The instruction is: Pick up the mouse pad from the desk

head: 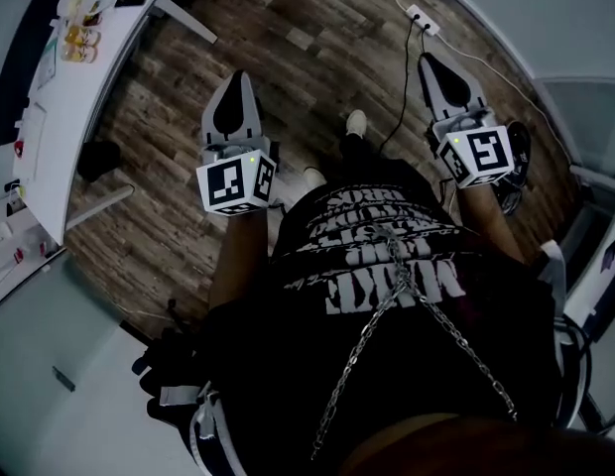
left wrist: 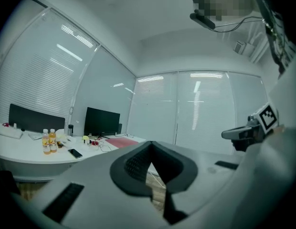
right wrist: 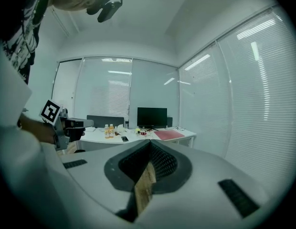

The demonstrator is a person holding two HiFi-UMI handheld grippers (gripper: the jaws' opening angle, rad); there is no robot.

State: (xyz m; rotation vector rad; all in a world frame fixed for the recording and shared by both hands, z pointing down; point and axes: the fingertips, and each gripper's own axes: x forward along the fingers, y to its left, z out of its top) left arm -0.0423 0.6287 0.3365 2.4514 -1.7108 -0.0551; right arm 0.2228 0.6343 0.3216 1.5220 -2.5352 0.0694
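Grippers held shut and empty, well apart from the curved white desk [left wrist: 24,155].
The flat red rectangular mouse pad [left wrist: 122,142] is seen lying on the desk, near its end, in front of the black monitor [left wrist: 102,122]. The left gripper [left wrist: 150,146] and right gripper [right wrist: 149,145] are each closed jaw to jaw, with nothing between, above the brown wood-patterned floor [head: 317,28] beside the desk.

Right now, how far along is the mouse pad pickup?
Nothing done yet. The flat red mouse pad lies on the white desk across the room. In hand: nothing; left tongs and right tongs are shut, empty, over brown wood-plank floor. Left: approach, grasp, lift.
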